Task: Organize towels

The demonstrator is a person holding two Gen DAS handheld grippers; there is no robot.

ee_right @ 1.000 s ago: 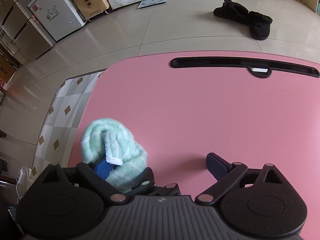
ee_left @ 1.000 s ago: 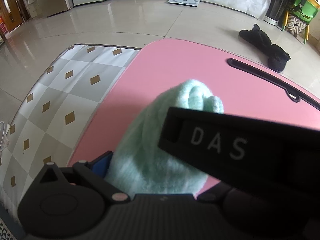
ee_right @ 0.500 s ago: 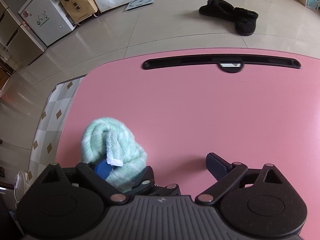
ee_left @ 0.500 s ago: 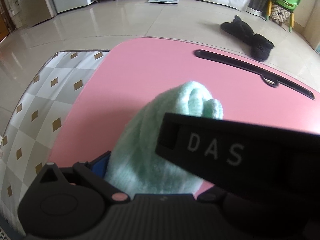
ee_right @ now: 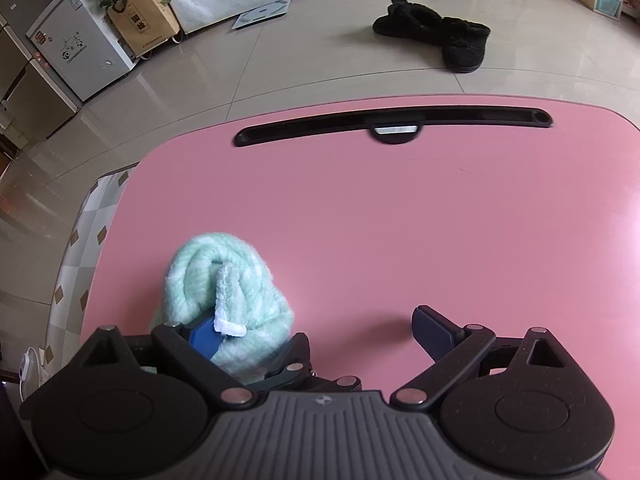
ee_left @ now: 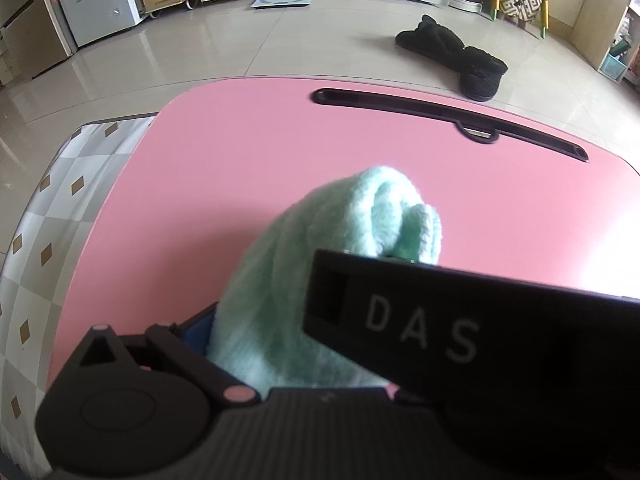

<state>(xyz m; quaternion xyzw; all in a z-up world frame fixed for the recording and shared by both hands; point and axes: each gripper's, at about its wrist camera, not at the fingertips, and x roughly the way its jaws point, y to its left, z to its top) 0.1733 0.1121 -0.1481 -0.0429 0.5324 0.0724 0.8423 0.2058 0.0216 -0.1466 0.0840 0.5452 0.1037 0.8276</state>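
above the pink bench [ee_right: 400, 220], the left claw [ee_left: 280, 340] pinches a bunched mint towel [ee_right: 224, 280]; the right claw [ee_right: 316, 328] hangs spread, empty. folding looks undone.

The right gripper [ee_left: 472, 332] hides the towel's [ee_left: 280, 320] lower right side.

Most of the pink bench [ee_right: 400, 220] lies bare, giving open passage across its middle and toward the right edge. A rolled mint towel [ee_right: 224, 280] bulks up near the near-left corner, held in the left tongs [ee_left: 304, 332]. Along the far edge runs a black slot [ee_right: 392, 124]. Beyond the far edge, black slippers [ee_right: 440, 36] lie on the floor.
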